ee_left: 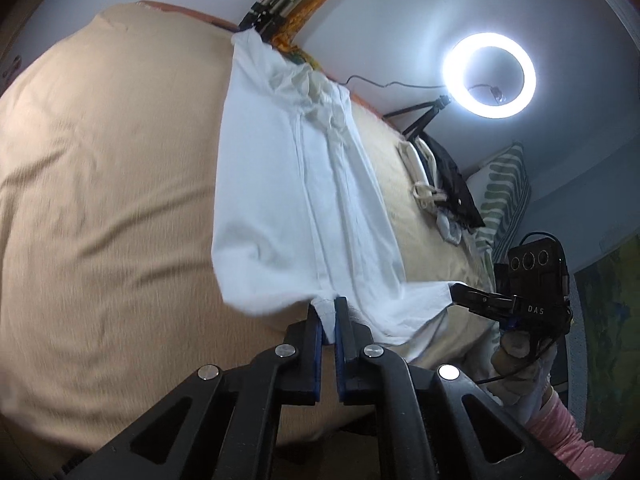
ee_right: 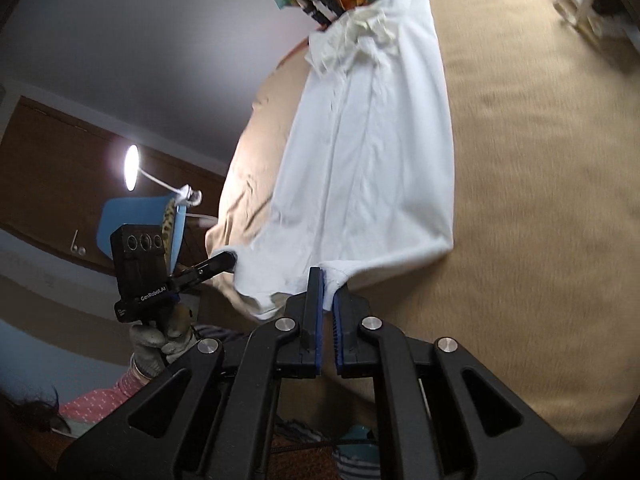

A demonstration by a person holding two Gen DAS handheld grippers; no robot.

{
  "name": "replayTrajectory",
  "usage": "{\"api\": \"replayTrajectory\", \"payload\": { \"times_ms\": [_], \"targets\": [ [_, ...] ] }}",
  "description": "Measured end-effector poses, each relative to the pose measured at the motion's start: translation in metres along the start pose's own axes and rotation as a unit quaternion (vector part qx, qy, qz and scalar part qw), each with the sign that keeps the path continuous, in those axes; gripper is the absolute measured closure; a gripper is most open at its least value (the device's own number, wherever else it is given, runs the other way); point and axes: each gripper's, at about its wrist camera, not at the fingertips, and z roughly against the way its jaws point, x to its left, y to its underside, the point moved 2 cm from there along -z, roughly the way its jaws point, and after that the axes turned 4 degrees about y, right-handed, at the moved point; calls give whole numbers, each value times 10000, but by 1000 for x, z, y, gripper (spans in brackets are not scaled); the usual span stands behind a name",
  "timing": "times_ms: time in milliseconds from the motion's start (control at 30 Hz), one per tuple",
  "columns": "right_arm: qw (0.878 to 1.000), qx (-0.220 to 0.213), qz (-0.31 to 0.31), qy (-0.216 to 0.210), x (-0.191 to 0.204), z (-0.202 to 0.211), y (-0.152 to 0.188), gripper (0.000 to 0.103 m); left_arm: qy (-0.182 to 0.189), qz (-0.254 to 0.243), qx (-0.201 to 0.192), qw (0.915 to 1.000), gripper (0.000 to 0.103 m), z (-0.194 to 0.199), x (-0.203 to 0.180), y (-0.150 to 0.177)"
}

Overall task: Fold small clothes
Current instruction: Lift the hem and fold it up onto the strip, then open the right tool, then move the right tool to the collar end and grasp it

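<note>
A small white garment [ee_left: 288, 168] lies lengthwise on a tan bed cover [ee_left: 100, 180], with a crumpled cream collar at its far end. My left gripper [ee_left: 325, 314] is shut on the garment's near hem, with cloth pinched between the blue pads. In the left wrist view my right gripper [ee_left: 456, 292] grips the hem's other corner, held by a gloved hand [ee_left: 516, 344]. The right wrist view shows the same white garment [ee_right: 368, 152]. There my right gripper [ee_right: 326, 286] is shut on the hem and my left gripper [ee_right: 230, 258] holds the left corner. The near edge is lifted off the cover.
A lit ring light [ee_left: 489, 70] stands beyond the bed. A pile of black and cream clothes [ee_left: 440, 184] and a striped pillow [ee_left: 504, 188] lie at the bed's right edge. Books [ee_left: 272, 4] sit past the far end. A blue chair [ee_right: 136, 220] and a lamp [ee_right: 131, 168] stand on the left.
</note>
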Motion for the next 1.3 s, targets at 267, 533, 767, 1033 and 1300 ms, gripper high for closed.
{"api": "replayTrajectory", "payload": {
  "times_ms": [267,533,767,1033,1300],
  "targets": [
    [9996,-184,-61,209,-16,-15,-55,97,-255,-46,-28,9997,101,-19,12,-62],
    [9974,-221,-373,583,-48,-43,-100,97,-513,169,22,9985,101,-55,40,-96],
    [9955,-235,-517,757,-63,-41,-109,64,-728,142,-325,9967,68,-43,42,-104],
    [9952,-570,20,794,-46,-16,-101,62,-879,-360,-300,9950,69,-40,27,-90],
    [9888,-418,382,1383,-39,-38,-106,62,-1290,-356,-250,9907,69,-61,41,-98]
  ]
}}
